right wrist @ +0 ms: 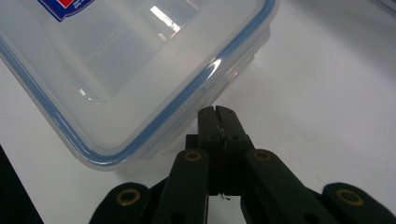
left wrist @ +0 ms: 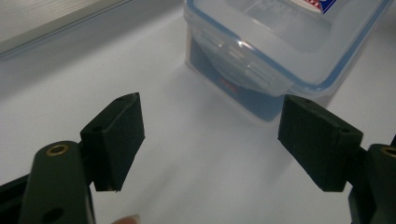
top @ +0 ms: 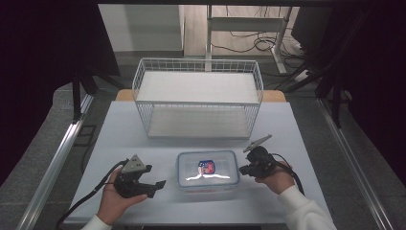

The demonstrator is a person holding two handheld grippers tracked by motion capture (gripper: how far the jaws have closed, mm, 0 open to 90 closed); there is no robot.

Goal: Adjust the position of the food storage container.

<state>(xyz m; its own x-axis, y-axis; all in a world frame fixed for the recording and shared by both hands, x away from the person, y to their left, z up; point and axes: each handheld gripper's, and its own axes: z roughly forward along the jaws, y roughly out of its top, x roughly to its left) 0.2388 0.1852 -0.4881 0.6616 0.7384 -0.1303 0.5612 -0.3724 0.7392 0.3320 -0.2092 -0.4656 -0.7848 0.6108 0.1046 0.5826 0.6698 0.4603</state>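
A clear plastic food box [top: 208,171] with a blue-sealed lid and a red and blue label sits near the table's front, between my two hands. My left gripper [top: 155,186] rests a little to its left, open, with nothing between its jaws. In the left gripper view the box [left wrist: 275,51] lies just ahead of the left gripper [left wrist: 210,140], its side clip facing the jaws. My right gripper [top: 243,169] is shut, with its tips at the box's right side. In the right gripper view the right gripper [right wrist: 218,112] has its pads pressed together right beside the box's side latch [right wrist: 233,70].
A white wire basket with two shelves [top: 198,98] stands behind the box at the table's middle. The white table [top: 119,139] has bare room at left and right. A metal rail [top: 57,158] runs along the left edge; chairs and cables lie beyond the far edge.
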